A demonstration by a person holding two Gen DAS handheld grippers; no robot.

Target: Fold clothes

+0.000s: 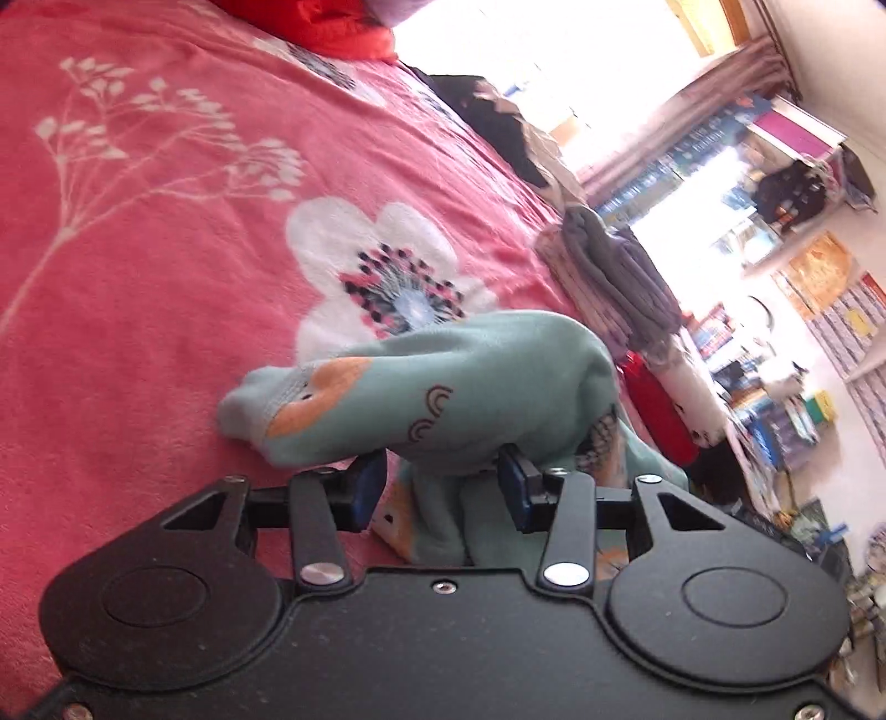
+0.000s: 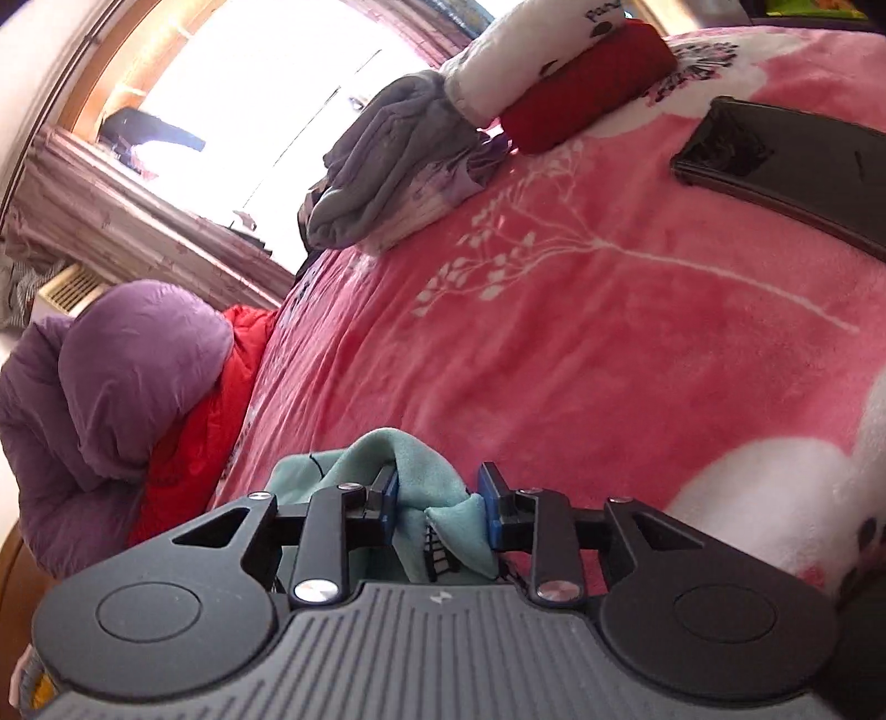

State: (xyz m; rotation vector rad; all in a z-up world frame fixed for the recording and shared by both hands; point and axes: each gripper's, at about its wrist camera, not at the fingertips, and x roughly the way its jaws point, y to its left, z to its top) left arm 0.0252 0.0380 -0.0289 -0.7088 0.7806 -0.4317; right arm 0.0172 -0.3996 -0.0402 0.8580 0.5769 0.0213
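On a pink floral bed blanket (image 1: 138, 310), a mint-green printed garment (image 1: 443, 387) is lying bunched, with the left tool (image 1: 443, 482) clamping one fold and the right tool (image 2: 437, 504) pinching another; folded clothes (image 2: 387, 171) are sitting well apart.

text: "pand", partly legible | on: white pillow (image 2: 531, 52)

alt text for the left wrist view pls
The left gripper has a bunched mint-green garment between its fingers, over a pink floral blanket. Folded grey clothes lie farther along the bed, with a bright window behind.
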